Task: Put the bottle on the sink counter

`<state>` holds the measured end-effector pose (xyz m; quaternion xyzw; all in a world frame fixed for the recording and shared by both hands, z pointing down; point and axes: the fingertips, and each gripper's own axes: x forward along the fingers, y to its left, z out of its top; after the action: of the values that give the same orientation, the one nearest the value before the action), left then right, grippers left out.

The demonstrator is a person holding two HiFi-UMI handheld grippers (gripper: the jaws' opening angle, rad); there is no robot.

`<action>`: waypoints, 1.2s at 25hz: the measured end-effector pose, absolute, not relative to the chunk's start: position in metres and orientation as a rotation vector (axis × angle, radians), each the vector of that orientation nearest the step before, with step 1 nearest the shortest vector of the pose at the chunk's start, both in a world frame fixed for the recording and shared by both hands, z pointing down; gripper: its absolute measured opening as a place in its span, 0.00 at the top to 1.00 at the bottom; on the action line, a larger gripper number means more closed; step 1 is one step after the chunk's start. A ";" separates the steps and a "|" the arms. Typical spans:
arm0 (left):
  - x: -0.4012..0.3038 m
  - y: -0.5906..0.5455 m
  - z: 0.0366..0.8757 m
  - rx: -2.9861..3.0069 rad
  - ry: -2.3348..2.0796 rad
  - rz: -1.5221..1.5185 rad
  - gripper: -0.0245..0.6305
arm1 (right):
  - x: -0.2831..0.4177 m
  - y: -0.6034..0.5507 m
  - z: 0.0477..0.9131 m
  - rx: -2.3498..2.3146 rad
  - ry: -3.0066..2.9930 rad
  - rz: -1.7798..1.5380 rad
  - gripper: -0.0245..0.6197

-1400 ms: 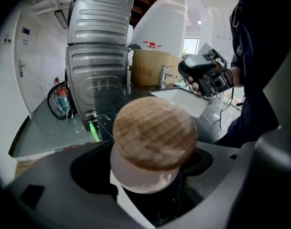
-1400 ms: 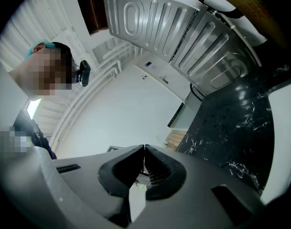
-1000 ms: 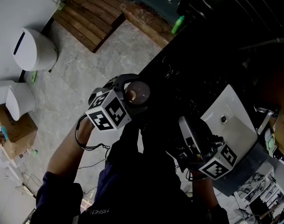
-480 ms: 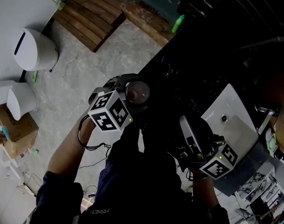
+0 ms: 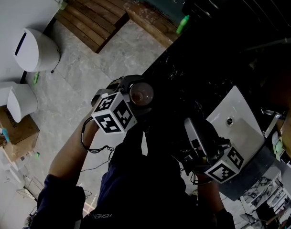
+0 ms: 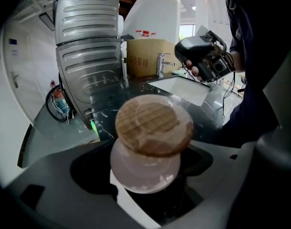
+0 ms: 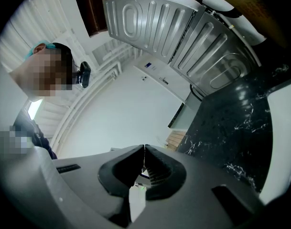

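Black marble counter (image 5: 193, 75) meets the floor edge where the left gripper (image 5: 132, 103) pinches the wooden-capped bottle (image 6: 154, 128) between its jaws, while the right gripper (image 7: 144, 159) hangs empty near the sink (image 5: 238, 128), jaws pressed together.

A grey tiled floor (image 5: 88, 75) is seen in the head view. On it, a wooden pallet (image 5: 90, 15) is laid by the white wall (image 5: 21, 4), and a rough wooden board (image 5: 150, 18) is placed just beside it. A small green object (image 5: 183, 24) is seen near the board's end. A white rounded container (image 5: 35, 50) is stood at the left, and a cardboard box (image 5: 14, 135) is found lower down. In the left gripper view, ribbed metal panels (image 6: 88, 46) are stood upright, and a coil of cables (image 6: 59, 104) is seen at their foot.
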<state>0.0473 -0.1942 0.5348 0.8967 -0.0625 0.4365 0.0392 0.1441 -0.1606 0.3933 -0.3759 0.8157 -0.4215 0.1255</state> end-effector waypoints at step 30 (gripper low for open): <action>0.051 -0.195 0.537 2.757 -0.244 1.291 0.36 | 0.139 -0.163 0.384 -1.085 2.401 -1.211 0.92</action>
<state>0.0514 -0.1948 0.5366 0.9018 -0.0798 0.4224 0.0435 0.1386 -0.1628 0.3835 -0.3715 0.8220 -0.4145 0.1206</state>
